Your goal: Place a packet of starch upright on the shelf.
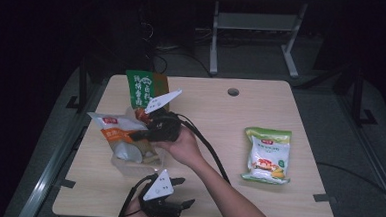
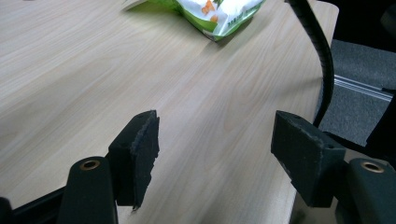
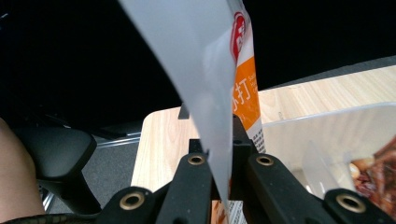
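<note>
High view overhead, facing forward; tool views close, sharing table [image 1: 281, 100]

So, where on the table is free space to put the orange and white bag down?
Bare wood lies between the right gripper and the green and white packet, also along the far edge by the round hole. The left side is crowded: clear bin, green packet, orange and white bag.

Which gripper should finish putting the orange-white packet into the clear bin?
Right. The right gripper is already clamped on the orange-white packet over the clear bin. The left gripper sits open near the table's front edge.
</note>
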`<action>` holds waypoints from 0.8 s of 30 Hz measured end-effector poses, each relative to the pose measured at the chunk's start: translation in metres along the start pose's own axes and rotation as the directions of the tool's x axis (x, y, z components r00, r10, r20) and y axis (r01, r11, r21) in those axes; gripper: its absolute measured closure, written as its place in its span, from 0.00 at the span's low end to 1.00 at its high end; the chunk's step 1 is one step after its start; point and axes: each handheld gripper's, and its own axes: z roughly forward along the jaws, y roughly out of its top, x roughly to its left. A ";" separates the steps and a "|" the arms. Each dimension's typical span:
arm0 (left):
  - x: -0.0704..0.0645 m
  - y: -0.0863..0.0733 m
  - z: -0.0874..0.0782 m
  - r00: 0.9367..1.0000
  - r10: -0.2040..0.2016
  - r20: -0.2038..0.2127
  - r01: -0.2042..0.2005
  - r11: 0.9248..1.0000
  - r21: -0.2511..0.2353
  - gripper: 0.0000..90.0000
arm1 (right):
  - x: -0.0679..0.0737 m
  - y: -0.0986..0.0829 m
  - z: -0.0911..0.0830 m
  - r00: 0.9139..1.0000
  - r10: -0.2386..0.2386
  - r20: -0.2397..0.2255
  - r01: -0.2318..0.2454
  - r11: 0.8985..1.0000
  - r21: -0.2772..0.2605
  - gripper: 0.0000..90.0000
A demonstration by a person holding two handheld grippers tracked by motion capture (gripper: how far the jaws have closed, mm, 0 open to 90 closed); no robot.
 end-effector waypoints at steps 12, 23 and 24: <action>0.002 -0.001 0.000 1.000 0.006 0.001 -0.006 1.000 0.010 0.35 | -0.014 -0.031 0.020 0.999 0.040 -0.025 -0.040 0.999 0.002 1.00; 0.003 -0.001 0.002 1.000 0.011 0.001 -0.011 1.000 0.014 0.35 | -0.019 -0.047 0.021 0.999 0.045 0.003 -0.045 0.998 0.044 1.00; 0.002 -0.001 0.002 1.000 0.010 0.003 -0.010 1.000 0.013 0.35 | -0.018 -0.048 0.020 0.999 0.049 0.003 -0.049 0.998 0.047 1.00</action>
